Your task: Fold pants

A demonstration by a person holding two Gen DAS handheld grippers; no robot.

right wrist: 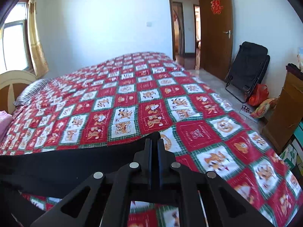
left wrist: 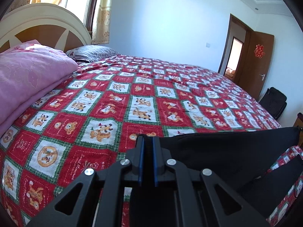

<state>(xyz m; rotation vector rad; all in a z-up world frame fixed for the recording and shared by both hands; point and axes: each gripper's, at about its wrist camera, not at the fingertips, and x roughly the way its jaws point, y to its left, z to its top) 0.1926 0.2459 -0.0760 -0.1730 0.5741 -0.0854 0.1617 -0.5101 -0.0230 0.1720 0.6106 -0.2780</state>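
Observation:
The black pants [left wrist: 227, 147] are stretched in the air between my two grippers, above the near edge of the bed. My left gripper [left wrist: 148, 139] is shut on one end of the pants, with the cloth running off to the right. My right gripper [right wrist: 155, 141] is shut on the other end of the pants [right wrist: 66, 162], with the cloth running off to the left. A lower part of the pants hangs below the taut edge in both views.
The bed is covered by a red, white and green cartoon quilt [left wrist: 132, 98]. A folded pink blanket [left wrist: 28, 75] and a striped pillow [left wrist: 92, 52] lie by the headboard. A black folding chair [right wrist: 248, 68], bags and boxes [right wrist: 287, 113] stand on the floor at the right near the open door [right wrist: 215, 28].

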